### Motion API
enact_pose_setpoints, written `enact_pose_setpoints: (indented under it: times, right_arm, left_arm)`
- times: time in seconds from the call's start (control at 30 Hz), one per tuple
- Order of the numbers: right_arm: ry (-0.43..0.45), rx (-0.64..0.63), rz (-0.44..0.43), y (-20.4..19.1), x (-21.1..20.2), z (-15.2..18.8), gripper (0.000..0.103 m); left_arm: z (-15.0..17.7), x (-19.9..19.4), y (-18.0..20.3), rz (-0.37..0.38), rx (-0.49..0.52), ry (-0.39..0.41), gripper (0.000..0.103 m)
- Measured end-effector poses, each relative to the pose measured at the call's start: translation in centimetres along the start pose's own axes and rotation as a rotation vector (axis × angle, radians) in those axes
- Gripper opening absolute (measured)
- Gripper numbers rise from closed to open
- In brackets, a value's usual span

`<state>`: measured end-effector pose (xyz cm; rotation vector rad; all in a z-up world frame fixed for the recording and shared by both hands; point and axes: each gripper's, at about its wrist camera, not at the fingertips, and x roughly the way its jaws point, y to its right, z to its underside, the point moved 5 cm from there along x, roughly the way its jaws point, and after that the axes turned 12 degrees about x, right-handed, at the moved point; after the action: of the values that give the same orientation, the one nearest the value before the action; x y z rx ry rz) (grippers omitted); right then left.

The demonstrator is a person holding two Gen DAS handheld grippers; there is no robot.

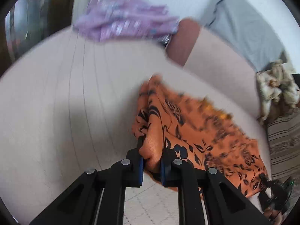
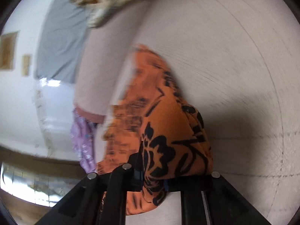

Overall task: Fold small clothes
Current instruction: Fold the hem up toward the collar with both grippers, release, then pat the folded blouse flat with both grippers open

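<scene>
An orange garment with a black floral print (image 1: 196, 135) hangs stretched over the pale pink bed surface (image 1: 65, 93). My left gripper (image 1: 151, 166) is shut on one bunched edge of it. My right gripper (image 2: 153, 178) is shut on another part of the same garment (image 2: 159, 123), which drapes over its fingers and hides the right one. The right gripper also shows dimly at the lower right of the left wrist view (image 1: 271, 193). Both views are motion-blurred.
A purple patterned garment (image 1: 123, 20) lies at the far edge of the bed and shows in the right wrist view (image 2: 82, 140). A grey cloth (image 1: 243, 24) lies far right. A cream floral garment (image 1: 277, 88) lies at the right edge. Tiled floor (image 1: 150, 206) is below.
</scene>
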<state>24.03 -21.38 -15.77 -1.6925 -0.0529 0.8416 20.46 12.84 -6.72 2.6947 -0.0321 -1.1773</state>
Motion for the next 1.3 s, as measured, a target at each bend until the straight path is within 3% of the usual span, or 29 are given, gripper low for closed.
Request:
enact_pose_setpoints:
  times: [0.13,0.23,0.27,0.33,0.37,0.43,0.47,0.53,0.6,0.7,0.87,1.03,1.13,1.27,1.3]
  right_arm:
    - [0.040,-0.136,-0.060,-5.8,-4.4,0.5,0.010]
    - [0.036,-0.206,-0.088,-7.1,-8.6,2.4,0.010]
    - [0.026,-0.217,-0.079,-6.4,-9.7,3.2,0.010]
    - [-0.014,-0.253,-0.008,-3.2,-10.8,5.1,0.013]
    - [-0.026,-0.268,0.057,-0.4,-10.7,5.9,0.018]
    - [-0.071,-0.200,0.147,4.9,-9.8,6.4,0.063]
    - [-0.100,-0.134,0.171,7.4,-9.8,6.6,0.062]
    - [-0.084,-0.102,0.125,9.3,-11.5,6.7,0.063]
    - [-0.016,-0.193,0.155,8.1,-13.3,6.2,0.063]
    - [0.019,-0.287,0.120,4.5,-14.5,4.9,0.063]
    - [0.010,-0.466,0.098,-1.1,-12.8,5.1,0.063]
    - [-0.100,-0.590,0.108,-3.3,-8.5,7.5,0.066]
    - [-0.133,-0.585,0.142,-2.5,-6.2,7.9,0.066]
    - [-0.151,-0.551,0.169,-0.7,-4.9,7.3,0.066]
    - [-0.157,-0.544,0.177,-0.4,-4.5,7.1,0.066]
  left_arm:
    - [-0.4,-5.5,0.9,0.042,-0.002,0.098,0.014]
    - [3.4,-9.8,0.7,0.044,-0.001,0.133,0.015]
    - [5.0,-10.0,0.3,0.029,-0.007,0.122,0.020]
    - [9.6,-8.0,-0.9,-0.025,0.016,0.030,0.043]
    - [11.8,-6.0,-1.7,-0.048,0.037,-0.028,0.060]
    - [16.6,-2.1,-4.8,-0.088,0.003,-0.222,0.059]
    - [16.5,-3.1,-5.3,-0.051,-0.015,-0.147,0.059]
    - [15.5,-5.1,-5.9,-0.129,0.005,-0.106,0.059]
    - [14.0,-6.3,-5.9,-0.124,0.023,-0.055,0.059]
    - [11.7,-6.7,-5.4,-0.111,0.056,-0.011,0.059]
    - [9.1,-4.5,-4.0,-0.069,0.122,-0.035,0.059]
    - [5.6,1.6,-3.9,-0.061,0.199,-0.169,0.059]
    - [4.3,5.3,-4.7,-0.036,0.188,-0.265,0.049]
    - [2.9,7.8,-5.1,0.016,0.190,-0.301,0.006]
    - [2.3,7.5,-4.7,0.005,0.228,-0.275,0.005]
